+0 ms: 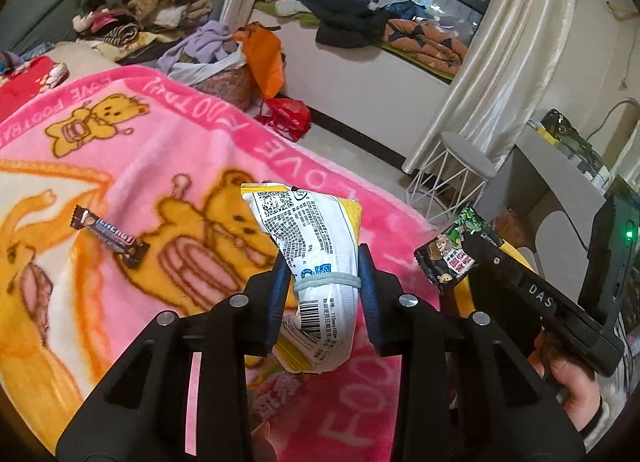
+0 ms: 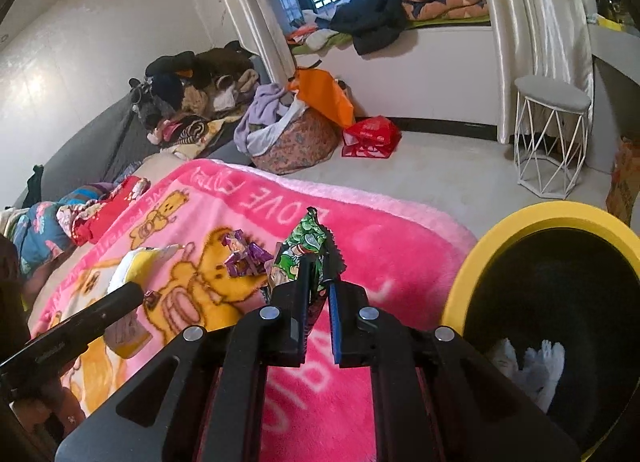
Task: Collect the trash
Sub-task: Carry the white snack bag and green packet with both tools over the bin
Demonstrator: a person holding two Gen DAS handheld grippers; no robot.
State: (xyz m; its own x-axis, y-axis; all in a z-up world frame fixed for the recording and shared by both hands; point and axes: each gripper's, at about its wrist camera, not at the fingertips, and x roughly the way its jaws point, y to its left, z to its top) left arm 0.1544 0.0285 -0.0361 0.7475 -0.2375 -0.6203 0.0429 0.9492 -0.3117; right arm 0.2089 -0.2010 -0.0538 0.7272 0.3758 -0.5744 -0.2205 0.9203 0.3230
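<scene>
- White-and-yellow snack packet is pinched between the left gripper fingers, above the pink bear blanket.
- Green snack wrapper is clamped in the nearly closed right gripper.
- Chocolate bar wrapper lies left of the left gripper.
- Yellow-rimmed bin sits right of the right gripper.

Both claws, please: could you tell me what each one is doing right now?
Left claw: closed on the white-and-yellow packet.
Right claw: closed on the green snack wrapper.

The left tool covered both edges of the white packet. The packet's small print was too fine to read. The yellow bin ran off the frame at 4 o'clock, its dark inside mostly unreadable. The blanket lettering was partly hidden behind the right tool.
</scene>
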